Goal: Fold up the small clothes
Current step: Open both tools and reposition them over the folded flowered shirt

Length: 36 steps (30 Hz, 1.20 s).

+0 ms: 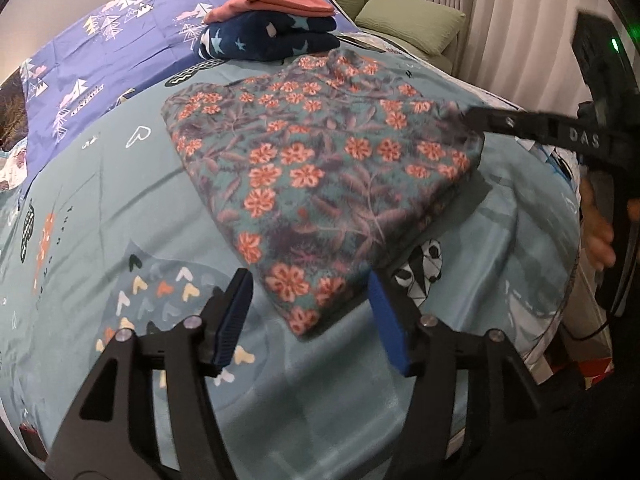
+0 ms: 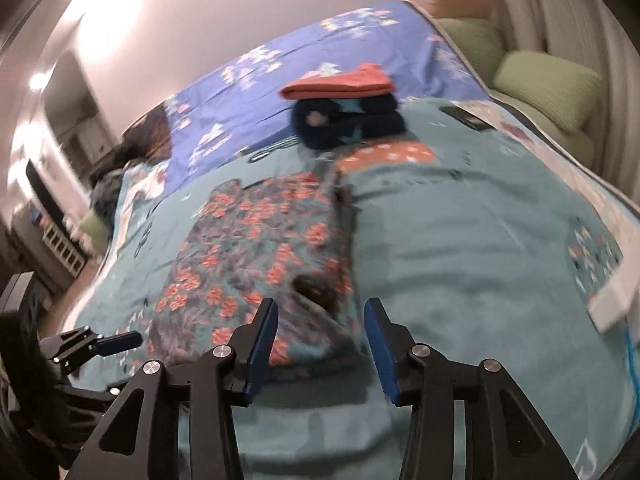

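Floral garment (image 1: 320, 184) lies folded flat on the teal bed cover (image 1: 100, 208), and behind it I see a stack with a navy star-print piece (image 1: 268, 38) below and a coral piece (image 1: 272, 8) on top. My left gripper (image 1: 310, 316) hovers at the near corner of the floral garment with jaws apart, holding nothing. My right gripper (image 2: 322, 344) has its jaws apart too, just over the garment's edge.
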### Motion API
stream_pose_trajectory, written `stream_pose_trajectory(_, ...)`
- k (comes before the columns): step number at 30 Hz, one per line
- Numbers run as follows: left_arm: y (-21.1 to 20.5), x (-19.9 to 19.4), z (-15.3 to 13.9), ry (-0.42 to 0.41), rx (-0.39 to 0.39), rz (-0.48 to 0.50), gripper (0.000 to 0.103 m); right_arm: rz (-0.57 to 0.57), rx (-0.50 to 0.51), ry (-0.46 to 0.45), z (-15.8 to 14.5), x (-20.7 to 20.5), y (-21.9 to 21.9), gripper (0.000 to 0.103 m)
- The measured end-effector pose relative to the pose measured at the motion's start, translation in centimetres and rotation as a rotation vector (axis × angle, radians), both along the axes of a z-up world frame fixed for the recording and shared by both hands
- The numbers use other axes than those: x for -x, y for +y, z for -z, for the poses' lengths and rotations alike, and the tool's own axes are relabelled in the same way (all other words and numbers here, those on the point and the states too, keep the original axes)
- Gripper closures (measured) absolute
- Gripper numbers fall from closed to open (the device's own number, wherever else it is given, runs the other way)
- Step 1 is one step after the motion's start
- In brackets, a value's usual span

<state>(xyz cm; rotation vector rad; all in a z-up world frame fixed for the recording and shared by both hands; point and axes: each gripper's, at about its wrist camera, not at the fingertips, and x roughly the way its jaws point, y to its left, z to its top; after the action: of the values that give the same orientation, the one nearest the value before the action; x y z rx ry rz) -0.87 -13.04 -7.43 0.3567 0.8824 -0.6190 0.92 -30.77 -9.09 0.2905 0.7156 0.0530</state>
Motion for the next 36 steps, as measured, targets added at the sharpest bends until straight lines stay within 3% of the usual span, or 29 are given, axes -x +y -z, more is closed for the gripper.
stream_pose_trajectory(2, -0.2, -0.2, 0.4, -0.011, 0.000, -0.019, 0.042, -0.022, 0.018, 0.026, 0.5, -1.1, 0.5, 0.065)
stream_pose_trajectory(3, -0.1, -0.5, 0.6, -0.025, 0.004, -0.038, 0.042, -0.014, 0.020, 0.057, 1.0, -1.6, 0.5, 0.102)
stream_pose_trajectory(4, 0.0, -0.8, 0.7, -0.034, 0.005, -0.055, 0.046, 0.011, 0.010, 0.088, 1.4, -1.8, 0.1, 0.100)
stream_pose_trajectory(5, 0.2, -1.2, 0.8, -0.035, 0.004, -0.078, 0.068, 0.042, -0.040, 0.105, 1.8, -1.6, -1.0, 0.100)
stream_pose_trajectory(6, 0.7, -1.7, 0.9, -0.003, 0.014, -0.093, 0.077, 0.054, -0.080, 0.120, 2.0, -1.3, -1.8, 0.100)
stream_pose_trajectory(9, 2.7, -1.7, 0.7, 0.070, 0.103, -0.093, 0.086, 0.085, -0.201, 0.185, 3.4, -0.5, -4.4, 0.100)
stream_pose_trajectory(11, 3.1, -1.1, 1.1, 0.078, 0.090, -0.080, 0.088, 0.089, -0.222, 0.191, 3.7, -0.1, -5.0, 0.098)
stream_pose_trajectory(16, 3.6, -0.4, 0.8, 0.089, 0.101, -0.077, 0.089, 0.096, -0.144, 0.156, 1.8, 0.3, -5.1, 0.090)
stream_pose_trajectory(20, 3.3, 0.4, -1.1, 0.043, 0.131, -0.063, 0.089, 0.003, -0.130, 0.061, -0.9, -0.5, -3.9, 0.090)
stream_pose_trajectory(23, 2.4, -0.2, -1.8, 0.014, 0.159, -0.061, 0.089, -0.079, -0.124, 0.036, -1.3, -2.2, -2.4, 0.090)
stream_pose_trajectory(29, 1.0, -2.9, 0.7, 0.074, 0.135, -0.096, 0.088, -0.045, -0.062, 0.185, 3.0, -5.5, -2.1, 0.095)
stream_pose_trajectory(31, 1.4, -3.2, 1.3, 0.099, 0.156, -0.102, 0.088, -0.049, -0.081, 0.174, 2.7, -5.1, -2.5, 0.094)
stream_pose_trajectory(36, 1.4, -3.5, -0.8, 0.065, 0.148, -0.055, 0.087, -0.095, -0.097, 0.120, -0.2, -5.9, -3.7, 0.089)
